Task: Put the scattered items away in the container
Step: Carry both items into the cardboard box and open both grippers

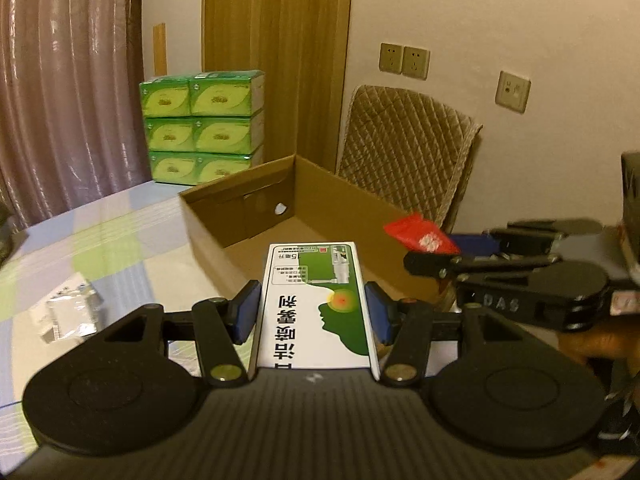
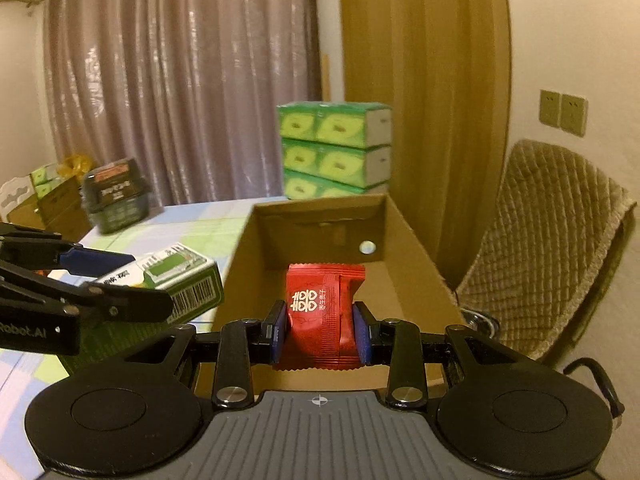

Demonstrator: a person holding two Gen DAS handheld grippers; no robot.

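Item 1, left of the left gripper: foil blister pack (image 1: 68, 312), lying flat on the checked tablecloth (image 1: 120, 232), off to the tool's left and below it. Not yet collected.

Item 2, left gripper (image 1: 312, 316): clamped on the medicine carton (image 1: 316, 300), one blue pad against each long side. The carton's long axis runs straight out along the fingers, its far end pointing toward the cardboard box (image 1: 240, 192) ahead and hanging at about its near rim. Printed face up; its text reads upside down from the tool's side. In the right wrist view the same carton (image 2: 180, 284) shows its barcode end, beside the box's left wall and outside it.

Item 3, cardboard box: open top, directly ahead of both tools. No item is visible on the part of its floor that shows.

Item 4, right gripper (image 2: 320, 332): clenched on the red sachet (image 2: 320, 308), pads pinching its two side edges. The sachet's long axis also runs forward along the fingers, white emblem up, its far sealed edge reaching over the box's interior. From the left tool it appears to the right, with the sachet (image 1: 420, 236) tilted.

Step in hand, as judged: both loads carried to the container, release pending.

Next move calls for: bringing the carton fully past the near rim and clear of the left wall, then opening each tool; afterwards the blister pack remains to fetch.
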